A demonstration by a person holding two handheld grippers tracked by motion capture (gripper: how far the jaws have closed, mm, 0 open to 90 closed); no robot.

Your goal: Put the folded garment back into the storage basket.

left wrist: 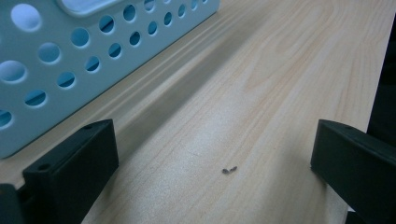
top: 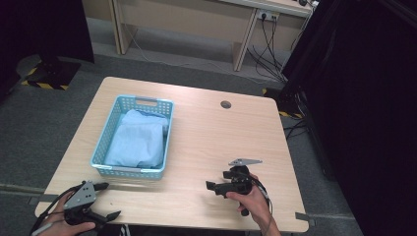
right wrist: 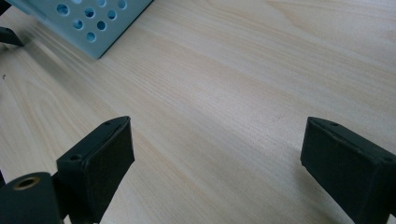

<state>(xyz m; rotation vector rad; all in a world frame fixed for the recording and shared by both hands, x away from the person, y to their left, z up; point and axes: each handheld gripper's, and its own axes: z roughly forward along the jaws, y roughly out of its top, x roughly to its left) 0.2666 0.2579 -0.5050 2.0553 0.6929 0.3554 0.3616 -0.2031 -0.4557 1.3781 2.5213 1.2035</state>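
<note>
Folded light-blue cloth (top: pixel 136 140), in blue basket (top: pixel 165 140), table (top: pixel 221 142) left of centre
Likely soft, light, limp; pinch an upper fold. Left gripper (top: pixel 104 200) and right gripper (top: pixel 220 184): jaws apart, empty, near front edge

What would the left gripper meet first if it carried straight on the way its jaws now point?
Probably nothing at first: the left gripper, jaws open, points along bare table, with the blue basket just to one side. It looks likely to pass beside the basket wall, though depth is unclear.
</note>
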